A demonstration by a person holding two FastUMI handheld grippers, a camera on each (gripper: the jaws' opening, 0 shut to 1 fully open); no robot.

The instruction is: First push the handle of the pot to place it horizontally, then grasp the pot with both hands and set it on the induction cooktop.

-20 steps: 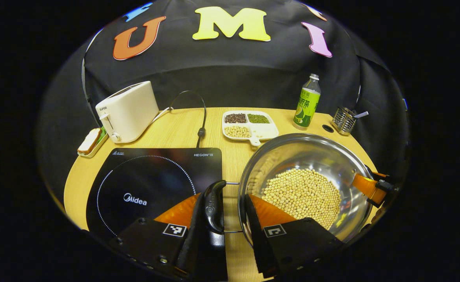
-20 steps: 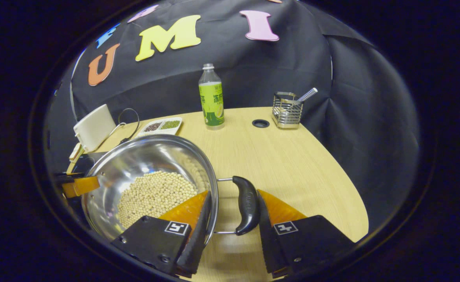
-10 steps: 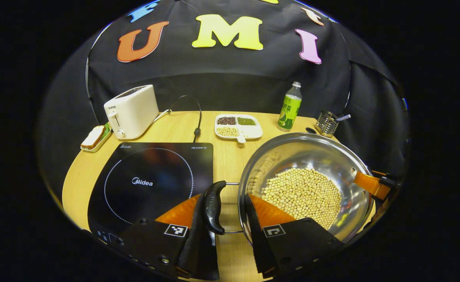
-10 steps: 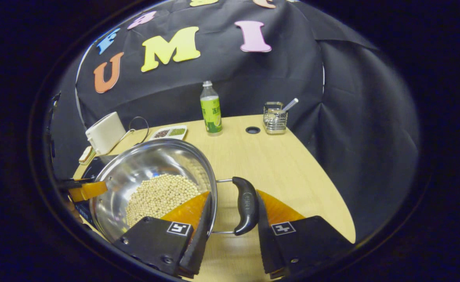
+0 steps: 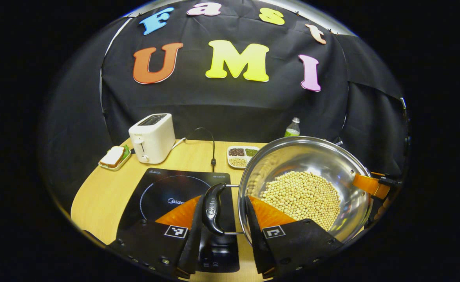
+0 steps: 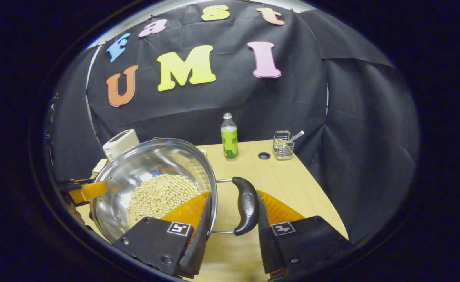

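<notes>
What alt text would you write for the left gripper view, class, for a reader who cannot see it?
The left tool grips a steel pot of pale beans by its black side handle, above a black induction cooktop. Behind stand a white toaster and a divided dish on the wooden table.

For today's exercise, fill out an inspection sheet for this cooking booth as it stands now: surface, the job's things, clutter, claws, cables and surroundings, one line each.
Surface: light wooden table, with a round hole near the back.
Job's things: steel pot holding pale beans, raised beside the black induction cooktop, not yet on it.
Clutter: white toaster, sandwich on a small tray, divided dish of beans, green-labelled bottle, wire holder.
Claws: left claw spans the pot's left handle and wall; right claw spans the right handle and wall.
Cables: black cable looping behind the cooktop.
Surroundings: black cloth wall.
</notes>
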